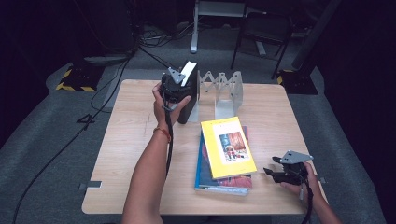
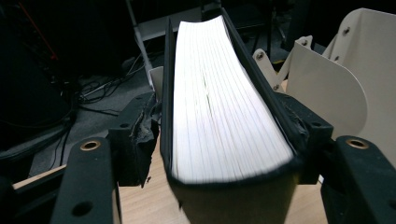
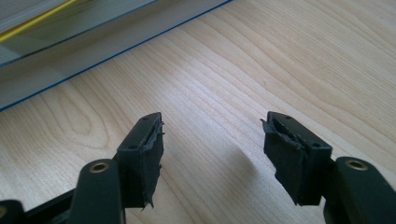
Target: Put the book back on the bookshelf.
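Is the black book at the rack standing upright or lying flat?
Upright. The black book stands on its lower edge beside the metal book rack, pages facing up, between the left gripper jaws.

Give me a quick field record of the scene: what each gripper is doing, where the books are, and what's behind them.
left gripper: around the black book; left pad apart from the cover, right pad at it
black book: upright beside the rack
right gripper: open, empty, over the table
book stack: flat, mid-table
top of stack: yellow book
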### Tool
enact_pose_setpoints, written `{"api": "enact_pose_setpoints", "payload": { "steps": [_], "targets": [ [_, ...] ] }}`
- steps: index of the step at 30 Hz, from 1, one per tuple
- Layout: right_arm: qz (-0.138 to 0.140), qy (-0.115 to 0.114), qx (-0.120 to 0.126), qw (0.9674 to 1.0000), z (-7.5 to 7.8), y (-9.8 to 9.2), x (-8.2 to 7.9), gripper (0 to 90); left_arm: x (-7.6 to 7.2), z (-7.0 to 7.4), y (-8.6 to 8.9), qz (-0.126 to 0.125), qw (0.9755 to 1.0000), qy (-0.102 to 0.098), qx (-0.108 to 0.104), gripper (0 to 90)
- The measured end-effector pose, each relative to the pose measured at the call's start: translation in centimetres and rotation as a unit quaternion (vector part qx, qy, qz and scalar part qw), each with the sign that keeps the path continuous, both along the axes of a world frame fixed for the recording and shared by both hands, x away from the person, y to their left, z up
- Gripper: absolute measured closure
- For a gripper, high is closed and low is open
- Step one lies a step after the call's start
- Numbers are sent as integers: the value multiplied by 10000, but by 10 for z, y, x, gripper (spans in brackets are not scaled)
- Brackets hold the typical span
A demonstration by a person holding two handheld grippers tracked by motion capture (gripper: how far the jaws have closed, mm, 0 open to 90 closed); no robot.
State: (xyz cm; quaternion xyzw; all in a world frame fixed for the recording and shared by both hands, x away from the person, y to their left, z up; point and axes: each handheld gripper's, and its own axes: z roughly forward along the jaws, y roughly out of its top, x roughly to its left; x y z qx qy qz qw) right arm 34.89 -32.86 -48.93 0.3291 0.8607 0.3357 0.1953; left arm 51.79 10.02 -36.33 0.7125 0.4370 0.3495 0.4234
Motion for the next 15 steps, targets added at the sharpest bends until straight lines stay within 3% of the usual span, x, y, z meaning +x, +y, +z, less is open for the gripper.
{"api": "enact_pose_setpoints", "payload": {
  "steps": [6, 9, 11, 15],
  "targets": [
    [-28, -2, 23, 10000, 0, -2, 0, 382, -18, -4, 10, -244, 9996, -99, -127, 350],
    [-31, 10, 27, 10000, 1, -1, 0, 381, -28, -7, 14, -429, 9983, -96, -372, 345],
    [-40, 19, 12, 10000, 0, -2, 0, 381, -35, -10, 16, -474, 9983, -111, -330, 340],
    [-47, 50, 15, 10000, -1, -1, 1, 380, -45, -20, 20, -600, 9972, -52, -437, 352]
  ]
}}
